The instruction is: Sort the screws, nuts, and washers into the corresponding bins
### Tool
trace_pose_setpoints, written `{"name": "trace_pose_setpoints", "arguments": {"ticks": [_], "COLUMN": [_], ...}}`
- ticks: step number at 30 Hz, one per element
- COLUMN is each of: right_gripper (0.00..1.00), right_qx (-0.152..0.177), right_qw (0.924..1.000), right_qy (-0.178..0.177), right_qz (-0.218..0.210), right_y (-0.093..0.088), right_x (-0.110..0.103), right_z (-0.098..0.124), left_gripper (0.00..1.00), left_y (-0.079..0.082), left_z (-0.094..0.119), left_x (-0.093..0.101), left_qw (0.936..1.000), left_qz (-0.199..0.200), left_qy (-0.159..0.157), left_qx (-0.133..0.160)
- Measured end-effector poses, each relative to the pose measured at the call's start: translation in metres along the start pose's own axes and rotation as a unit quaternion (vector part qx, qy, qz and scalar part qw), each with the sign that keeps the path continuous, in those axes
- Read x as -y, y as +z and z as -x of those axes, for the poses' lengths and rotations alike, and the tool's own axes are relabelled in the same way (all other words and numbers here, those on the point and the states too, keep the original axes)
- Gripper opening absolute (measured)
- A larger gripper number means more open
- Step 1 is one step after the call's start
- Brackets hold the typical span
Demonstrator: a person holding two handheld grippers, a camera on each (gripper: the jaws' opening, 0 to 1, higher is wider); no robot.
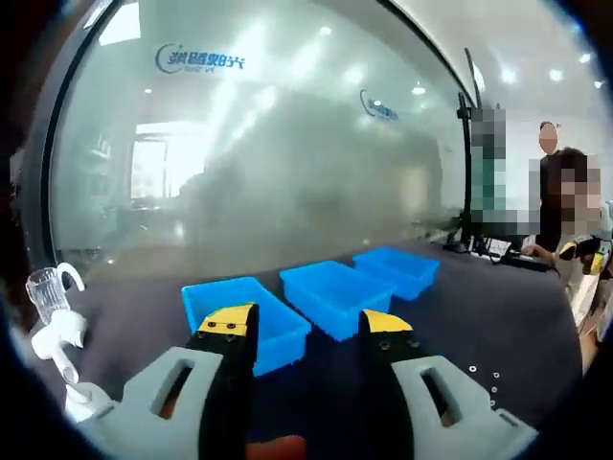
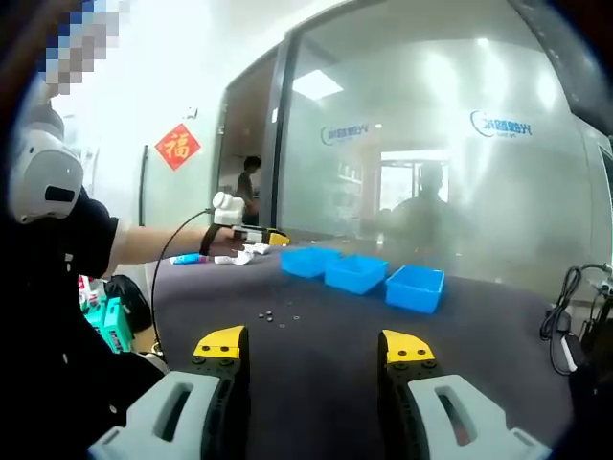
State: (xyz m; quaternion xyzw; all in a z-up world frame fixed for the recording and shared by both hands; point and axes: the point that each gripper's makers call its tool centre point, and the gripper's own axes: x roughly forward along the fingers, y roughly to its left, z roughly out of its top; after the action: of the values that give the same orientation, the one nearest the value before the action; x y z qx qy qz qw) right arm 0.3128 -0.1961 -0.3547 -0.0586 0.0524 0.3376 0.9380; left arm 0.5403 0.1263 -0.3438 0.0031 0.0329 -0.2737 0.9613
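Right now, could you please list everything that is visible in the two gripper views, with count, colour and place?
bins: three, blue, open-topped, in a row on the dark table, in front of the glass wall.
small hardware: several tiny pieces, silvery or dark, loose on the table; kinds too small to tell.
glass wall: one, frosted, blue logos, behind the table.
white stand: one, holding a clear cup, at the table's edge in the left gripper view.
red sign: one, diamond-shaped, on the white wall.
cables: dark, at the table's far side in the right gripper view.
left gripper: grey, yellow tips, jaws apart, empty.
right gripper: same colours, jaws apart, empty.
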Motion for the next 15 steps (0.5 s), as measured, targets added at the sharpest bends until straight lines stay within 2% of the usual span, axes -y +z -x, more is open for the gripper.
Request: {"name": "trace_pose_setpoints", "arguments": {"ticks": [5,6,11,15], "right_gripper": [0.49,0.49,0.49,0.49], "right_qx": [0.000,0.001,0.001,0.004], "right_qw": [1.0000,1.0000,1.0000,1.0000], "right_qy": [-0.001,-0.001,-0.002,-0.002], "right_qz": [0.001,0.002,0.001,0.001], "right_y": [0.000,0.000,0.000,0.001], "right_x": [0.000,0.001,0.002,0.002], "right_z": [0.002,0.002,0.004,0.004], "left_gripper": [0.41,0.41,0.41,0.41], "left_y": [-0.014,-0.016,-0.020,-0.024], "left_z": [0.029,0.028,0.058,0.075], "left_x": [0.027,0.023,0.041,0.047], "left_qw": [0.9996,0.9995,0.9989,0.9984], "left_qz": [-0.010,-0.010,-0.008,-0.020], "left_qy": [-0.026,-0.031,-0.047,-0.052], "left_qx": [-0.007,-0.005,-0.002,-0.006]}}
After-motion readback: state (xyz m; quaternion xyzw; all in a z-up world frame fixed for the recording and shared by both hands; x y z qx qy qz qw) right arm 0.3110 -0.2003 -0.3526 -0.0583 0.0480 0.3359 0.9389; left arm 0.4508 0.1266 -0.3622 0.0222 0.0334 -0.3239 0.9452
